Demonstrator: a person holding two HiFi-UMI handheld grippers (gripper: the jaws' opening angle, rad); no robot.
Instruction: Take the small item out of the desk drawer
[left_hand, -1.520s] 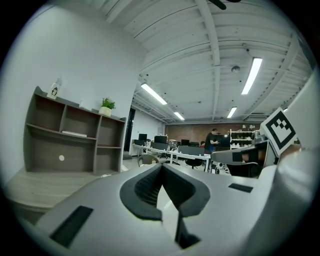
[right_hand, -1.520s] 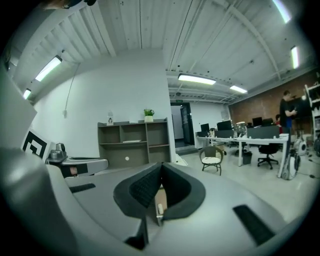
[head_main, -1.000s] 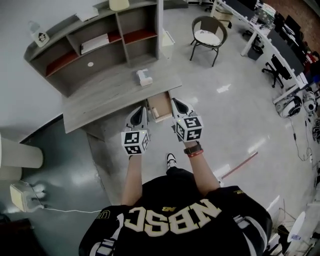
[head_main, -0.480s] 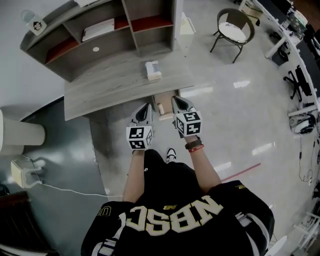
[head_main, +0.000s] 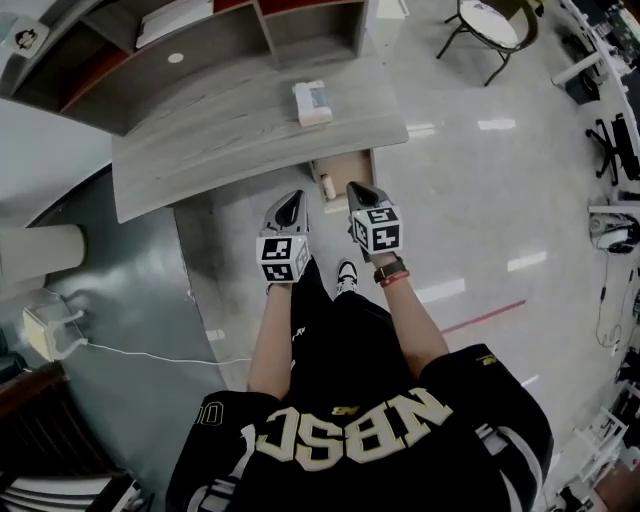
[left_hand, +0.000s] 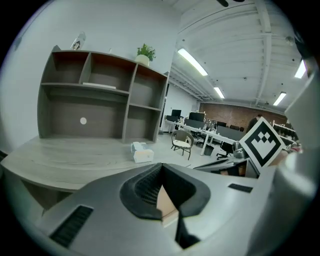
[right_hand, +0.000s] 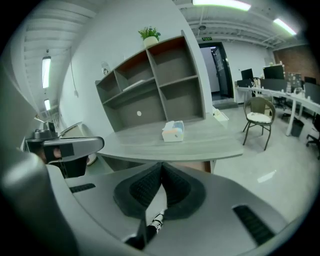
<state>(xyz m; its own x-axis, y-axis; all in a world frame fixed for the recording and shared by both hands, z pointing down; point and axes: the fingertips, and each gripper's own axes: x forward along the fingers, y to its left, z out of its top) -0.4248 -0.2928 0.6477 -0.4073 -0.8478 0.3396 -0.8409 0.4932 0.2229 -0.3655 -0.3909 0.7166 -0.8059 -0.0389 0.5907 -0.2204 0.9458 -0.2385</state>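
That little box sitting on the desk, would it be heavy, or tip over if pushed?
Probably light for its size: the box looks like a cardboard tissue box. It lies low and flat on the smooth desk, so a push would likely slide it rather than tip it. A hard squeeze might dent its walls.

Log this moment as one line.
phase: pre-grasp | drawer: open | small item: inside drawer, untouched | left gripper: shut, empty | right gripper: shut, empty

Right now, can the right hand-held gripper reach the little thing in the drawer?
Probably yes: the drawer is open, nothing covers the item, and the right hand-held gripper is close, but shut.
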